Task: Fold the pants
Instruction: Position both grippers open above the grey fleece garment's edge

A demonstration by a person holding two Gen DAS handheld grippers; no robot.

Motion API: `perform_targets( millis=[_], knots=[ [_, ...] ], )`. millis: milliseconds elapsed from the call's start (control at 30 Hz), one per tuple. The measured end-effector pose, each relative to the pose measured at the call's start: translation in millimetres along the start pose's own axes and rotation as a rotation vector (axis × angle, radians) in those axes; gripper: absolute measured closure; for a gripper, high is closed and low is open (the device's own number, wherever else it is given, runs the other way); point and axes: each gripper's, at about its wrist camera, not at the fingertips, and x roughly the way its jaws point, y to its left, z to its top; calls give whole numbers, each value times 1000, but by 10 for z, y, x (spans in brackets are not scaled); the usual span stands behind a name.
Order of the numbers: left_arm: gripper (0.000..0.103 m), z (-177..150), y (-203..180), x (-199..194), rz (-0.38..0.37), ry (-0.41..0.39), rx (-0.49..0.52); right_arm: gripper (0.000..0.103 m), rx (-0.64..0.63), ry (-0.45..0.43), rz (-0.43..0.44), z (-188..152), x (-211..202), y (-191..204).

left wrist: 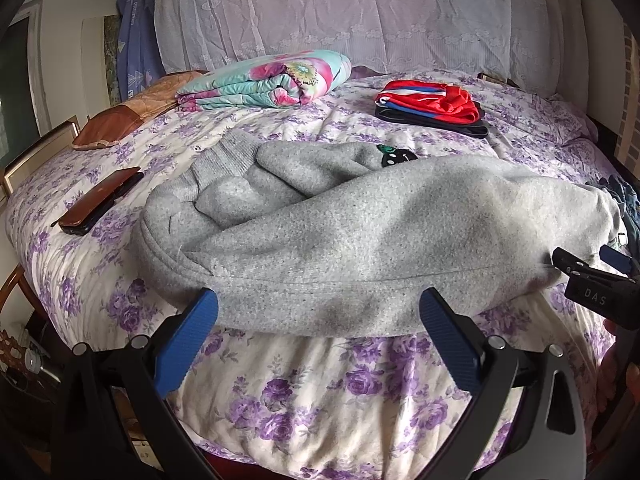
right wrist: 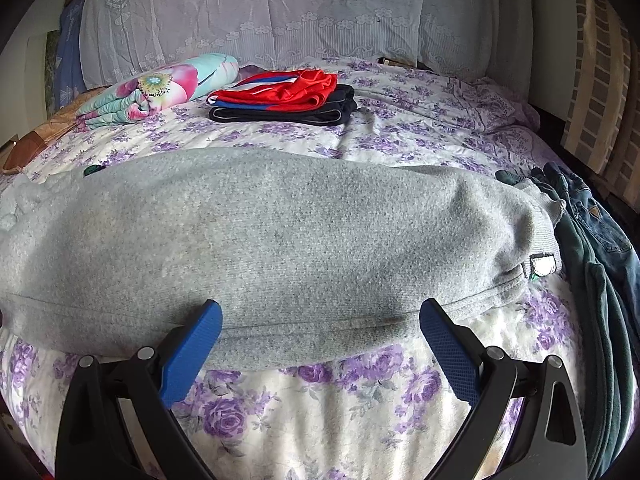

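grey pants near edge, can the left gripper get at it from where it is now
Probably yes. The left gripper is open, and the near edge of the grey pants lies right between its fingertips with only bare floral bedspread in front. Nothing blocks the approach.

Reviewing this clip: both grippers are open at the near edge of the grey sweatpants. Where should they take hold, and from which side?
Judging by the pose, take the grey sweatpants along the near seamed edge, from the front of the bed. That edge lies straight and slightly raised before the open left gripper and right gripper. The far side by the ribbed cuff is bunched, so a worse grip.
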Motion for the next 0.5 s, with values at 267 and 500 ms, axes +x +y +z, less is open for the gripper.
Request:
perform_targets(
  millis=[267, 500],
  knots=[
    [5, -3, 20, 1, 1, 1, -4, 4, -1, -1, 0, 1, 3, -7],
    [5, -3, 29, 17, 0, 4, -3, 4, -1, -1, 0, 2, 6, -11]
  ],
)
